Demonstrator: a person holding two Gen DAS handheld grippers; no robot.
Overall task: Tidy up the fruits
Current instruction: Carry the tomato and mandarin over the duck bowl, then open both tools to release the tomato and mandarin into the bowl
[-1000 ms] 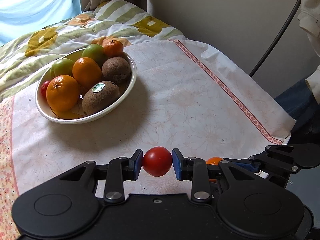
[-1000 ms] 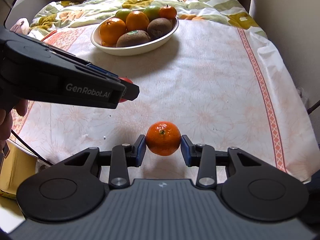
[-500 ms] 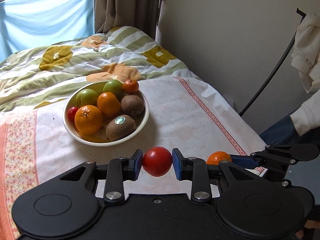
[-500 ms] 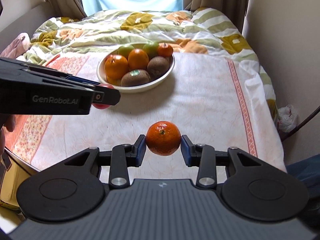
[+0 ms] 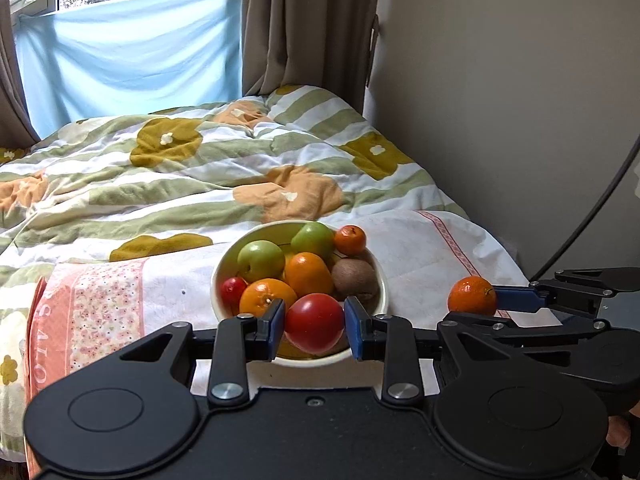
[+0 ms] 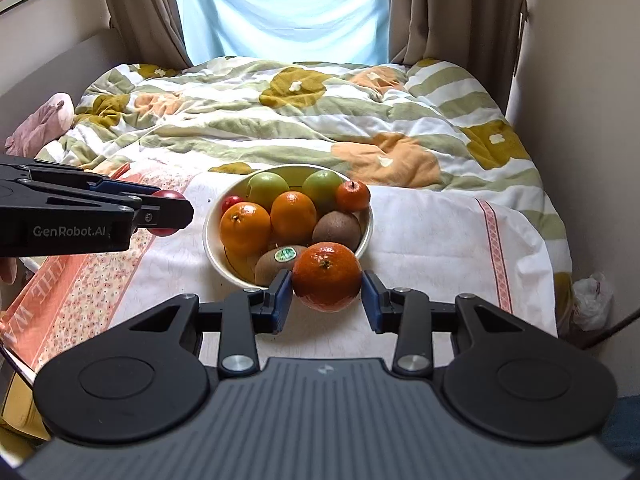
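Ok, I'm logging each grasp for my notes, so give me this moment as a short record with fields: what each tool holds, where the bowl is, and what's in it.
left tool: shut on tomato
right tool: shut on mandarin
height: both fruits held clear of the cloth
bowl: on the cloth, ahead of both tools
bowl contents: two green apples, two oranges, two kiwis, one small mandarin, one small red fruit
kiwi sticker: on the near kiwi
surface: cloth over a bed, quilt behind

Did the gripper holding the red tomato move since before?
Yes. The left gripper, shut on the red tomato, has risen: the bowl now sits lower in its view, with window showing.
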